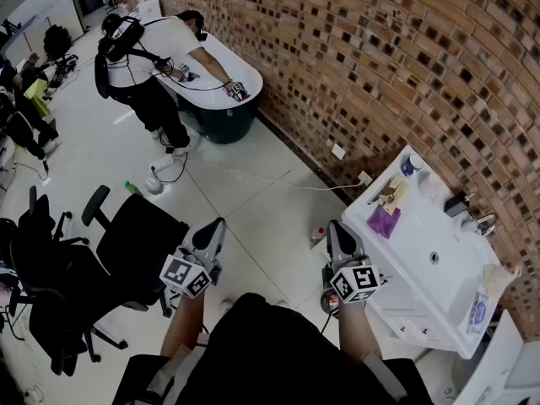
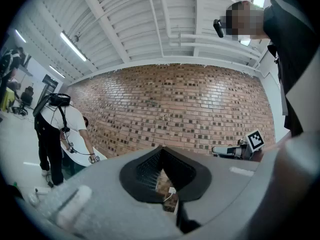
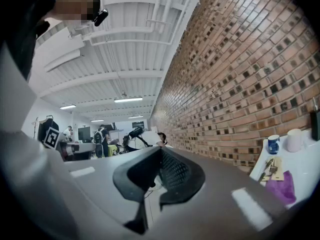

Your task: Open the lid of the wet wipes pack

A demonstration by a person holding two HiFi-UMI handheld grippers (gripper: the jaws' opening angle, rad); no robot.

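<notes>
Since nothing looks started yet, left gripper (image 1: 214,226) and right gripper (image 1: 336,228) are held level, jaws closed on nothing. White, blue-printed soft wet wipes pack (image 1: 478,300) sits well apart, at the white washbasin counter's (image 1: 403,241) near corner by the brick wall (image 1: 380,57).

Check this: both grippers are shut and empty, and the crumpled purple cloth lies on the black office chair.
The place is wrong: the head view shows the crumpled purple cloth lying on the white washbasin counter instead. The left gripper and right gripper are indeed shut and empty.
</notes>
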